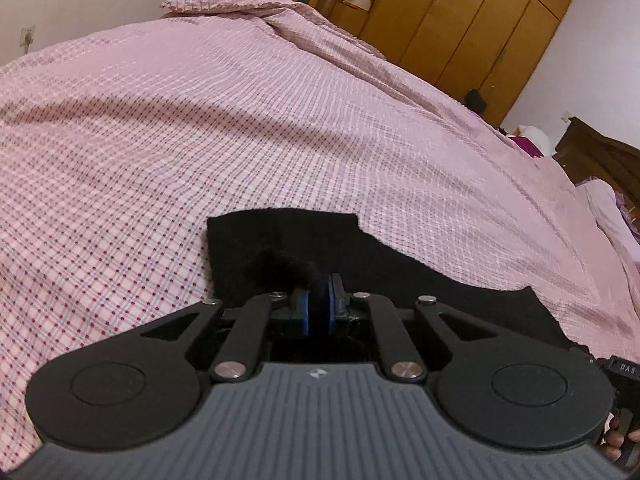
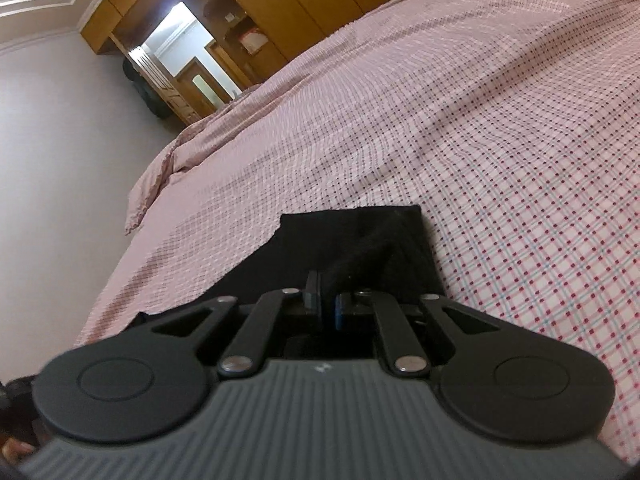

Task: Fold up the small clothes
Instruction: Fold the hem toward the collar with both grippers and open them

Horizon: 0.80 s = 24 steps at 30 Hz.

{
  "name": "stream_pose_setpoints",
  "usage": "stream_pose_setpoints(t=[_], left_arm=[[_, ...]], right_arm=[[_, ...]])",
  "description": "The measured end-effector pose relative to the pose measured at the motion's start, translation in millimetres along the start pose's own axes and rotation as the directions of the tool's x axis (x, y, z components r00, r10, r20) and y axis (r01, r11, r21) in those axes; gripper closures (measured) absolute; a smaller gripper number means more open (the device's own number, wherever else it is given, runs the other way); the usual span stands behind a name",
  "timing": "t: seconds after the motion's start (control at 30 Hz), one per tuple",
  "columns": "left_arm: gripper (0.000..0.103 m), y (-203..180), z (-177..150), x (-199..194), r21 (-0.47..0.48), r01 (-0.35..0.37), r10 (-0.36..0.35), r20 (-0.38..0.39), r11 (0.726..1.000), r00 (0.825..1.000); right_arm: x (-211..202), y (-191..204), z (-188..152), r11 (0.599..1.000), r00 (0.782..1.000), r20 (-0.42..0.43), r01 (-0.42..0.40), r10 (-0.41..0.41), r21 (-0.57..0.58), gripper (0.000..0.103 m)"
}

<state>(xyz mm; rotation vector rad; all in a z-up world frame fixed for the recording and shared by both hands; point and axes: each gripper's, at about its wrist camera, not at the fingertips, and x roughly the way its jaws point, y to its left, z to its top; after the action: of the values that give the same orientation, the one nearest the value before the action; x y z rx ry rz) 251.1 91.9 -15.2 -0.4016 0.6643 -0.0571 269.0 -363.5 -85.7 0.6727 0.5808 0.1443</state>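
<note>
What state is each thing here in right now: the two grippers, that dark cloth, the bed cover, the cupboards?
left gripper: shut on black garment
right gripper: shut on black garment
black garment: lying on the bed, near edge pinched up
checked bedspread: spread out, softly creased
wardrobe: doors closed

Left gripper (image 1: 319, 306) pinched closed, right gripper (image 2: 328, 300) pinched closed, both low, level

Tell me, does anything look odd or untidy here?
Nothing is damaged or spilled. The black garment lies flat on the checked bedsheet, except where the left gripper and right gripper pinch up small folds.
</note>
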Motion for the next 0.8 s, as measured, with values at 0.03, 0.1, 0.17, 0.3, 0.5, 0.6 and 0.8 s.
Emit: stream_pose_setpoints(t=[0.03,0.1,0.17,0.3,0.5,0.6,0.8], left_arm=[[0.088,-2,1,-4,0.005,0.005,-0.005,0.001,1.000,1.000],[0.079,-6,2,-15,0.012,0.015,-0.015,0.006,1.000,1.000],[0.069,-10,3,-26,0.019,0.028,-0.029,0.012,0.999,1.000],[0.056,-16,0,-49,0.019,0.064,-0.065,0.029,0.998,0.997],[0.054,-24,-9,-71,0.018,0.091,-0.091,0.012,0.996,0.996],[0.054,-25,-16,-74,0.021,0.090,-0.090,0.001,0.996,0.996],[0.053,-23,-26,-64,0.008,0.087,-0.086,-0.056,0.996,0.995]], right_arm=[[-4,0,2,1.000,1.000,-0.002,-0.001,0.001,0.012,0.091],[-13,-1,3,1.000,1.000,-0.003,-0.002,0.002,0.022,0.089],[-23,0,3,1.000,1.000,-0.003,-0.005,0.005,0.023,0.078],[-43,5,-1,1.000,0.999,0.014,-0.030,0.030,0.005,0.050],[-64,16,-9,0.998,0.999,-0.011,-0.045,0.045,-0.042,0.050],[-66,20,-16,0.997,0.998,-0.035,-0.052,0.050,-0.055,0.050],[-60,21,-29,0.997,0.996,-0.074,-0.055,0.051,-0.049,0.050]])
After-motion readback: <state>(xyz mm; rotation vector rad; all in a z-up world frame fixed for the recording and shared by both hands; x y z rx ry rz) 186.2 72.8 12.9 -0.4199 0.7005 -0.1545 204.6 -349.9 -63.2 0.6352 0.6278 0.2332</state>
